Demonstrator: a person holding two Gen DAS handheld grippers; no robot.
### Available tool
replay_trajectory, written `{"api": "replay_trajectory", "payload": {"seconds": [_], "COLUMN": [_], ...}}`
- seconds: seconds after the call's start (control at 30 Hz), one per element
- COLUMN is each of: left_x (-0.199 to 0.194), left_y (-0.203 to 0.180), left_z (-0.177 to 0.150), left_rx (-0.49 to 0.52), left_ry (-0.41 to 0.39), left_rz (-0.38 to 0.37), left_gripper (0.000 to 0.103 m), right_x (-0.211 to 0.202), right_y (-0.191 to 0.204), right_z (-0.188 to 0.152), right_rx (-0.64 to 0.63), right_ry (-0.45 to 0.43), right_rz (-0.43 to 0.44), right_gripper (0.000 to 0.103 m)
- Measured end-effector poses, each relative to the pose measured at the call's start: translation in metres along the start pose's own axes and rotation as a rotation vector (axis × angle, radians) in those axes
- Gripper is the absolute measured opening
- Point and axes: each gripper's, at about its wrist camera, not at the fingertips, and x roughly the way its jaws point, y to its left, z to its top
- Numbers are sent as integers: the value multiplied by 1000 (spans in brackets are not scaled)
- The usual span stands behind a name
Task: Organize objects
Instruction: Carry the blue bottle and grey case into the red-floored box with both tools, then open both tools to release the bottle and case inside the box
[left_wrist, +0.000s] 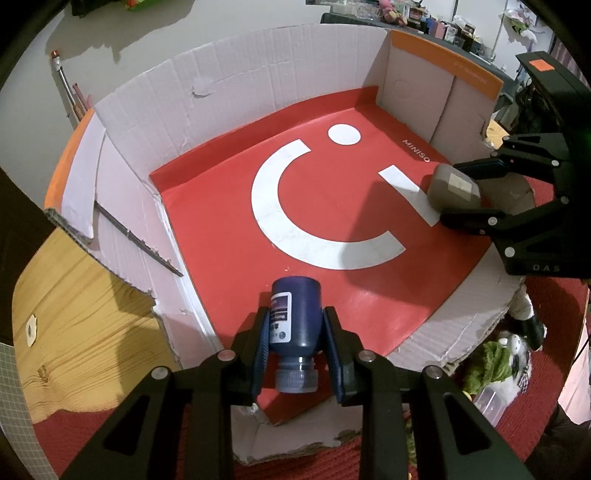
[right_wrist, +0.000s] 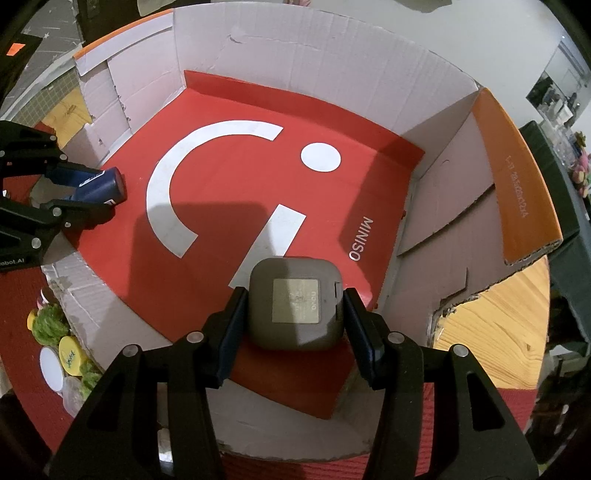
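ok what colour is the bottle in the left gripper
Dark blue, with a white and purple label; the bottle shows best in the left wrist view.

You see a dark blue bottle (left_wrist: 295, 317) with a white-edged label, lying on its side, grey cap toward you, over the near edge of the cardboard box's (left_wrist: 236, 92) red liner. Opposite, a rounded grey-brown case (right_wrist: 294, 303), possibly for earbuds, shows a pale square label.
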Motion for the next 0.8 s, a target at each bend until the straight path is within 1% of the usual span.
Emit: {"api": "replay_trajectory", "payload": {"seconds": [0.27,0.37,0.57,0.63,0.7,0.8], "left_x": [-2,-3,-2,-5,-3,-7], "left_y": [6,2,6,9,0,-5], "left_z": [1,-1,1,1,0,0], "left_rx": [2,0,-7,-15,-24,-38], "left_ry": [-5,-7,-12,-13,-19,-33], "left_rz": [4,8,7,-4,-21,-28], "left_gripper": [32,34,35,38,43,45], "right_x": [-1,-1,-4,-7,-13,-28], "right_y": [-2,-3,-7,-8,-9,-14], "right_z": [0,0,-1,-2,-2,-3], "right_rx": [0,1,9,9,8,18], "right_ry": [1,1,2,-1,-13,-45], "right_rz": [-6,-8,-7,-10,-16,-3], "right_gripper": [54,55,56,56,58,62]}}
